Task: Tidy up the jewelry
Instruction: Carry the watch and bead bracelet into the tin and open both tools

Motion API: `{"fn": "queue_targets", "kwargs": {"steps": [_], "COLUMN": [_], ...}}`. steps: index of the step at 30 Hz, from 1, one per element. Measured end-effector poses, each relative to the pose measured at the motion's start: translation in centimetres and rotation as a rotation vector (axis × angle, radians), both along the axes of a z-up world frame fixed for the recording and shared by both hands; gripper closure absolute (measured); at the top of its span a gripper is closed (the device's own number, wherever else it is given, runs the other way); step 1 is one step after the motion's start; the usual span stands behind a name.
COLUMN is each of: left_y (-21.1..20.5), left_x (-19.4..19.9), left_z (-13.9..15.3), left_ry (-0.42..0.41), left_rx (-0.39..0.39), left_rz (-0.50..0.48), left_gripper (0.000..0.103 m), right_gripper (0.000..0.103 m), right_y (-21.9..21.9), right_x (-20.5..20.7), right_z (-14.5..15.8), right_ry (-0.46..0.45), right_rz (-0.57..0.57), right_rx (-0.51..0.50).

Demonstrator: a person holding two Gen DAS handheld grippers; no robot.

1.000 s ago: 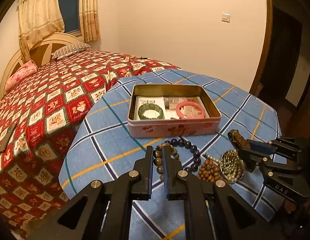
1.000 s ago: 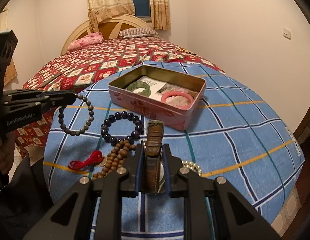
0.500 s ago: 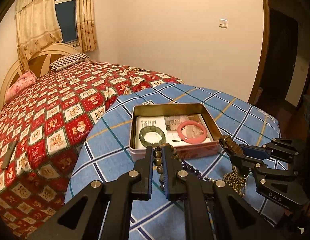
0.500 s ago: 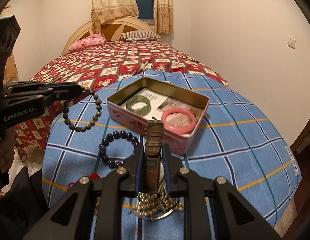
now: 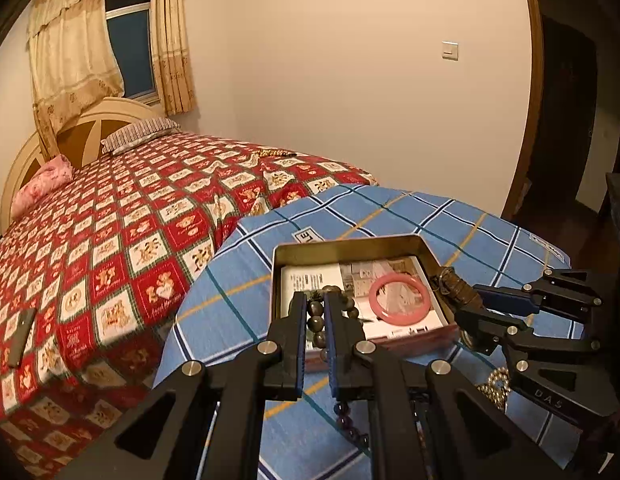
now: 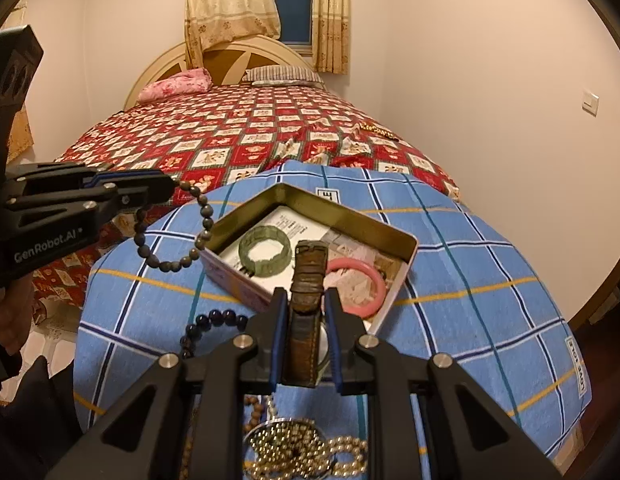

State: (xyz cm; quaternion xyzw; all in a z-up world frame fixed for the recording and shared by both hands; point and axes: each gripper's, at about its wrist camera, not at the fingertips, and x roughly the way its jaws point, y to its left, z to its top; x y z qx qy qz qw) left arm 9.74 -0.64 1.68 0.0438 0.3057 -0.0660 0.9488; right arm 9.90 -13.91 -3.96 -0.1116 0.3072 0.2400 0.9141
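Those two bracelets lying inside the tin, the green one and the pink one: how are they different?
The green bracelet is built of separate blocky segments and looks dark and mottled; the pink bangle is one smooth, plain ring. The green one lies toward the left of the tin, the pink one toward the right, apart from it. The pink bangle looks thinner in its band. Both lie flat on printed paper, and neither is held.

Tin (image 6: 394, 236): lid off, top open to a straight drop.
Left half: green bangle (image 6: 265, 251) lies there, white paper bare around it.
Right half: pink bangle (image 6: 362, 284) fills much of the floor.
Near edge: watch strap (image 6: 308, 280) in the right gripper (image 6: 306, 316) stands over the rim.
Left flank: bead bracelet (image 6: 190, 232) dangles from the left gripper (image 6: 172, 189) just beside the tin wall.
Front cloth: dark beads (image 6: 214, 320) and gold chain (image 6: 306, 448) crowd it.
Right cloth: blue checked tablecloth (image 6: 490, 280) lies bare.
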Motion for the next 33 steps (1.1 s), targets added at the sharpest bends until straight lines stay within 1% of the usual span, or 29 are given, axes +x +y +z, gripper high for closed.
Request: {"fn": "queue_targets", "kwargs": {"steps": [5, 15, 23, 33], "left_y": [-0.2, -1.0, -1.2, -2.0], "left_x": [1.5, 4.6, 7.7, 10.1], "left_z": [0.4, 0.4, -0.6, -2.0], "left_ry": [-0.009, 0.008, 0.03, 0.068], "left_rx": [0.009, 0.011, 0.036, 0.061], "left_rz": [-0.001, -0.002, 0.013, 0.014], "left_gripper": [0.095, 0.095, 0.095, 0.095], "right_gripper": [0.082, 0.082, 0.082, 0.082], "right_y": [0.3, 0.6, 0.8, 0.7], "right_x": [1.4, 4.6, 7.1, 8.9], "right_z": [0.5, 0.8, 0.5, -1.0], "right_ry": [-0.004, 0.003, 0.011, 0.046], "right_rz": [-0.002, -0.034, -0.067, -0.094], "right_rx": [-0.017, -0.047, -0.068, -0.084]}}
